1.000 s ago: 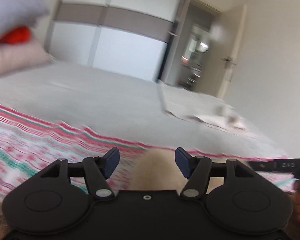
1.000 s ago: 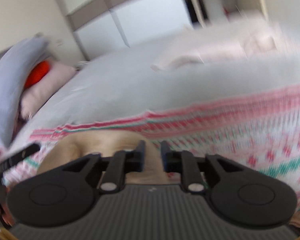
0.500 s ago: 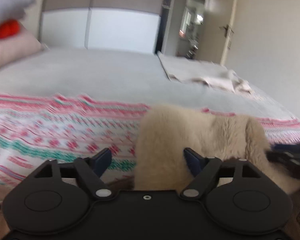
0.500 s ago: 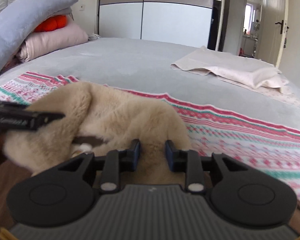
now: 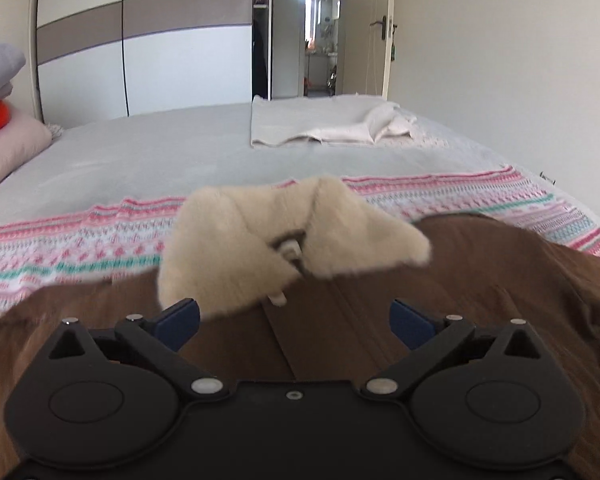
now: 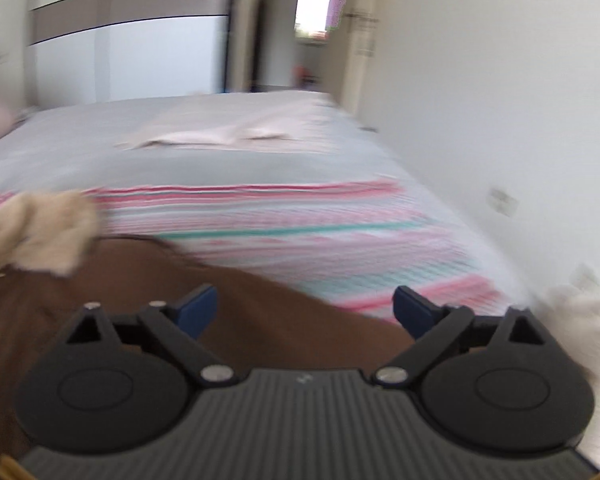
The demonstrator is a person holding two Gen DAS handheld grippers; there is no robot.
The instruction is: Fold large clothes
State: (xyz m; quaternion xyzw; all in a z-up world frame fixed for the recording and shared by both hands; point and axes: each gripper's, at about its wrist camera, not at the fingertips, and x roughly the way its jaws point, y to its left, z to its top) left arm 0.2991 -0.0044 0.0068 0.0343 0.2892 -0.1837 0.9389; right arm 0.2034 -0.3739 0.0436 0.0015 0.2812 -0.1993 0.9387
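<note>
Lying flat under both tongs, brown coat w/ cream fleece collar [image 5: 480, 280] spreads on pink-and-teal striped knit blanket [image 5: 80, 240] over the grey bed [image 5: 160, 156]. Left tongs [image 5: 294, 318] spread wide, holding nothing, collar just ahead. Right tongs [image 6: 304, 308] also wide apart & empty; collar ahead-left, view blurred.

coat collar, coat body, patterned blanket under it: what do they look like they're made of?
Collar: cream, fluffy pile, likely faux fur or sherpa; fuzzy soft edges.
Brown coat body: matte, smooth, no sheen, soft creases; looks like suede-type or brushed fabric, can't tell which.
Patterned blanket: flat pink, white and teal bands, looks knitted or woven; the texture is too blurred to settle it.
</note>
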